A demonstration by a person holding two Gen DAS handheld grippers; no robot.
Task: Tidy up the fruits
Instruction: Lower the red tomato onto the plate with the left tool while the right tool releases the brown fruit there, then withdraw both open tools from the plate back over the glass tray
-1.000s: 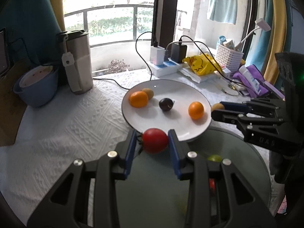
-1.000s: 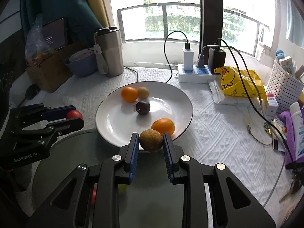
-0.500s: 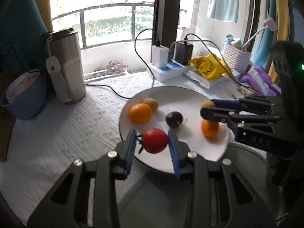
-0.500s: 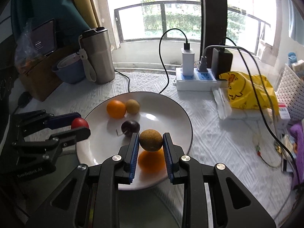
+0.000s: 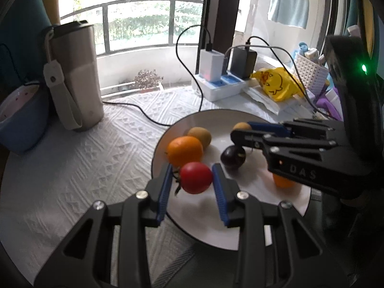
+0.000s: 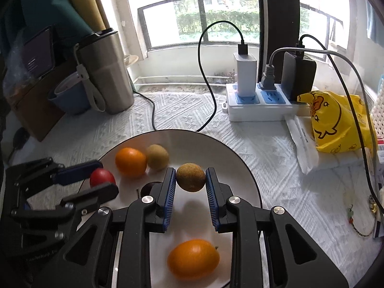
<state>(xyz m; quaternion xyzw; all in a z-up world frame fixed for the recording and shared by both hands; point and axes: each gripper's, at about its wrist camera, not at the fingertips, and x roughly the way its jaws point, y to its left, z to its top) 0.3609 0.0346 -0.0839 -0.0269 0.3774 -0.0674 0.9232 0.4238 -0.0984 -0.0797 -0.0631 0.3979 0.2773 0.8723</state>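
Observation:
My left gripper is shut on a red tomato, held just above the near left part of the white plate. My right gripper is shut on a brown kiwi and hangs over the plate's middle. On the plate lie an orange, a second kiwi, a dark plum and another orange. The right gripper shows from the side in the left wrist view, the left gripper at the lower left of the right wrist view.
A steel tumbler and a blue bowl stand at the far left. A power strip with chargers and cables sits behind the plate, a black cable crosses the cloth, and a yellow bag lies at right beside a white basket.
Both grippers have moved forward and a little down, from the dark round mat to over the plate, each still holding its fruit.

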